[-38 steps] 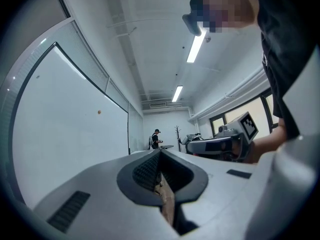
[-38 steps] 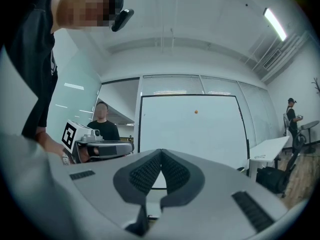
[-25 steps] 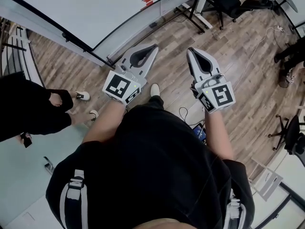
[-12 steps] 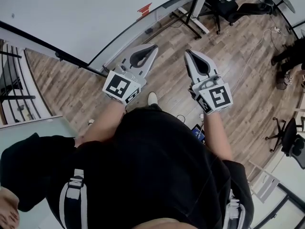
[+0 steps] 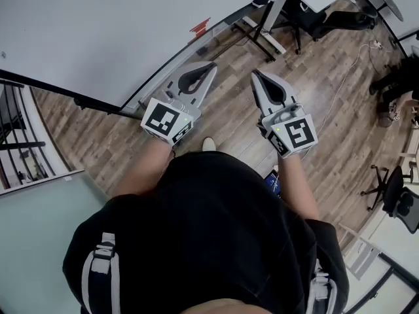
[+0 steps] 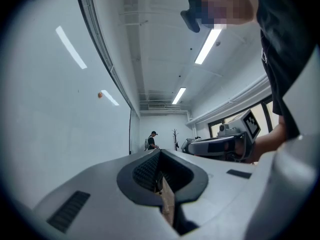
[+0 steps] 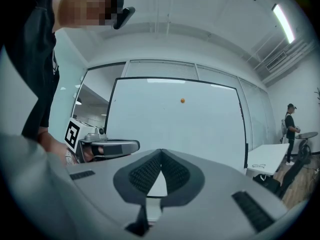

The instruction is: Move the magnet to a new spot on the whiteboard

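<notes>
The whiteboard (image 5: 98, 25) fills the upper left of the head view and stands ahead in the right gripper view (image 7: 170, 119). A small orange magnet (image 7: 182, 100) sticks high on it; the left gripper view shows the magnet (image 6: 100, 94) from the side. My left gripper (image 5: 211, 65) and right gripper (image 5: 255, 74) are held side by side above the wooden floor, well short of the board. Both are shut with nothing between the jaws. The left gripper's tips (image 6: 159, 152) and the right gripper's tips (image 7: 161, 150) meet.
A red item (image 5: 200, 25) lies on the board's tray. The board's stand legs (image 5: 262, 41) reach onto the floor. Office chairs (image 5: 321, 8) and a white cable (image 5: 347, 70) are at the right. A desk (image 7: 270, 156) and a distant person (image 7: 290, 126) are beyond.
A person in black at the left has passed out of the head view. The whiteboard now fills more of the top. Both grippers keep the same pose, shut.
</notes>
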`<state>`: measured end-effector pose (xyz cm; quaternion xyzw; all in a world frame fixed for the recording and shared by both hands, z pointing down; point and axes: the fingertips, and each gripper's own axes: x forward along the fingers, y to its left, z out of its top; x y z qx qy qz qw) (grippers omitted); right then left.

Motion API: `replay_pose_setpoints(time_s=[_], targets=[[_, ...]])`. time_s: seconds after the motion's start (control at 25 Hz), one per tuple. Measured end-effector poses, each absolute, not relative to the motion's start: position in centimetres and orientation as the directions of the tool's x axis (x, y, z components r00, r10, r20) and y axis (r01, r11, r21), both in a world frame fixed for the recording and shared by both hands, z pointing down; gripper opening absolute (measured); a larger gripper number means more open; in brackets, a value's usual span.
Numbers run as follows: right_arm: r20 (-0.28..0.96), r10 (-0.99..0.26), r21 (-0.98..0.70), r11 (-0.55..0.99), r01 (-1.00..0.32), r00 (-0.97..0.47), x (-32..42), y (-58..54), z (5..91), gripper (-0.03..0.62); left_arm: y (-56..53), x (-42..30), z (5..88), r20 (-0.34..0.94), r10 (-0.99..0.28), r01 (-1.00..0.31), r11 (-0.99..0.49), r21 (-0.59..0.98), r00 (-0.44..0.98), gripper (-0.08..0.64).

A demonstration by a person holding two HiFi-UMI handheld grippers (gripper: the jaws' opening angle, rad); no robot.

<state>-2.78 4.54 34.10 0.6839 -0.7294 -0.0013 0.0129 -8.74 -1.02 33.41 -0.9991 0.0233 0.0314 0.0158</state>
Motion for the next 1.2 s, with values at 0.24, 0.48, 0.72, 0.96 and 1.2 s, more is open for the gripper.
replay_pose_setpoints(time_s=[0.24,0.48,0.72,0.96,1.2], targets=[[0.032,-0.997,0.031,0.070,-0.997,-0.069,-2.6,0.4,34.3,0.000,-5.5,-7.9,34.3,-0.060,-0.047,-0.048,-0.999,-0.013,0.997,0.005],[0.048,-0.996,0.040,0.083,-0.996,-0.081,-2.2,-2.4,34.8,0.000,-8.2,-7.1,34.4,-0.062,-0.053,-0.054,-0.998,-0.014,0.997,0.005],[0.043,-0.991,0.026,0.129,-0.991,-0.128,-0.9,-5.9,35.4,0.000,-11.2,-5.9,34.9,-0.046,-0.094,-0.095,-0.995,-0.023,0.995,0.005],[0.024,-0.975,0.023,0.221,-0.975,-0.221,1.4,-9.9,35.6,0.000,-14.7,-3.9,35.0,-0.036,-0.185,-0.186,-0.982,-0.028,0.982,0.005],[0.007,-0.939,0.017,0.343,-0.939,-0.343,4.4,-14.3,35.2,0.000,-18.0,-1.9,33.8,-0.028,-0.322,-0.323,-0.945,-0.056,0.946,0.005]])
